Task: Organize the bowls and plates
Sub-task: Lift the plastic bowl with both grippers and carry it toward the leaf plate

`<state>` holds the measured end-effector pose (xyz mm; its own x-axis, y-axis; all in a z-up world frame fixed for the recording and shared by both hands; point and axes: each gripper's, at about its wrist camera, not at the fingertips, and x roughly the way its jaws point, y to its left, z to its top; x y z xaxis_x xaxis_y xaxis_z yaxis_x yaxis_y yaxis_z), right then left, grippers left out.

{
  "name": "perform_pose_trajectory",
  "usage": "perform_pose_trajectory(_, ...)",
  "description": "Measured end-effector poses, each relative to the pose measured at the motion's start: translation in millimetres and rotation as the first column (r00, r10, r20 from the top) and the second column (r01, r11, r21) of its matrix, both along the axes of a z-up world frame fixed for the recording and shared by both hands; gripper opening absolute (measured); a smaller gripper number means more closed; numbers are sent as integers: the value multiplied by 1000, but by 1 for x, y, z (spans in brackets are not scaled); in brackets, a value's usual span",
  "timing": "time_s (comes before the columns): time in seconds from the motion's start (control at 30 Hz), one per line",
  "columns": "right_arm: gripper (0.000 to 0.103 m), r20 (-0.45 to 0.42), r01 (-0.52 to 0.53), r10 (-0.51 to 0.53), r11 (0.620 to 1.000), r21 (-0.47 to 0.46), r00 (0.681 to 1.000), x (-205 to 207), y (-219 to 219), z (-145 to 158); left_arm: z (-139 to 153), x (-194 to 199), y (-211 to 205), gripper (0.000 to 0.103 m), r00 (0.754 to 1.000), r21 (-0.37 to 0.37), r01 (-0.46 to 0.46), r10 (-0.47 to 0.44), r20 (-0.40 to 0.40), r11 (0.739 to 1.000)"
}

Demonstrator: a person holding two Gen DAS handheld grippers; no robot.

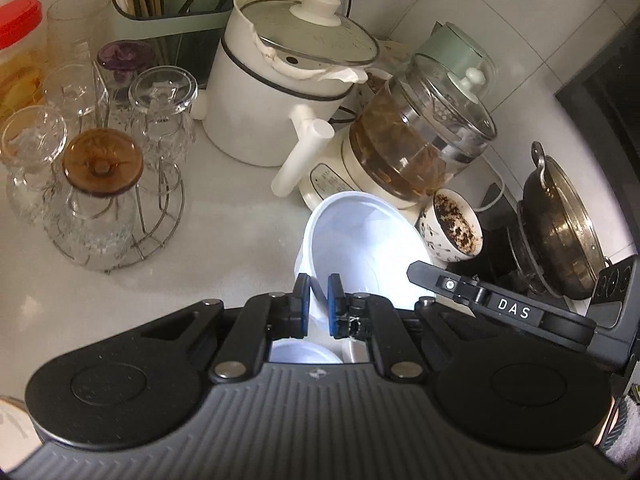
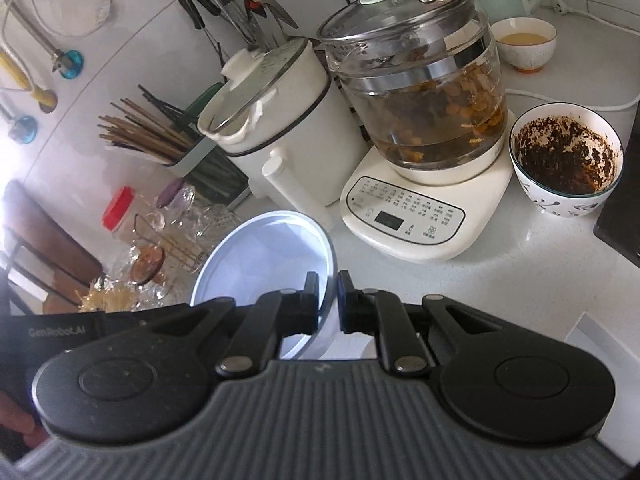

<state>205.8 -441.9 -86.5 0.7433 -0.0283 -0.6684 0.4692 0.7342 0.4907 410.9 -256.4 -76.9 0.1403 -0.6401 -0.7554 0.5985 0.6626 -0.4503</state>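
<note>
A white bowl (image 1: pixel 352 240) is held tilted above the counter. My left gripper (image 1: pixel 319 304) is shut on its near rim. The same white bowl (image 2: pixel 264 264) shows in the right wrist view, and my right gripper (image 2: pixel 329 304) is shut on its right rim. The right gripper's body (image 1: pixel 500 308) reaches in from the right in the left wrist view. Another white dish (image 1: pixel 304 352) sits below the left gripper, mostly hidden. A dirty patterned bowl (image 2: pixel 566 160) with dark residue stands to the right of the kettle base. A small bowl (image 2: pixel 524 42) of yellow liquid stands at the back.
A white electric pot (image 1: pixel 280 80) and a glass kettle (image 2: pixel 416 80) on its white base crowd the counter behind the bowl. A rack of upturned glasses (image 1: pixel 100 184) stands to the left. A chopstick holder (image 2: pixel 160 136) sits behind. A dark pan (image 1: pixel 560 220) is on the stove at right.
</note>
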Motion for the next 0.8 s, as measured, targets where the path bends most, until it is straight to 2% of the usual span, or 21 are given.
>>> perform_pose_trajectory(0.47, 12, -32, 11, -10, 1000, 11, 999, -28, 25, -3, -7, -31, 19, 10, 999, 34, 41, -41, -7, 999)
perform_pose_trajectory(0.8, 12, -94, 7, -3, 999, 41, 996, -41, 47, -20, -25, -42, 34, 10, 997, 89, 60, -56, -44, 994)
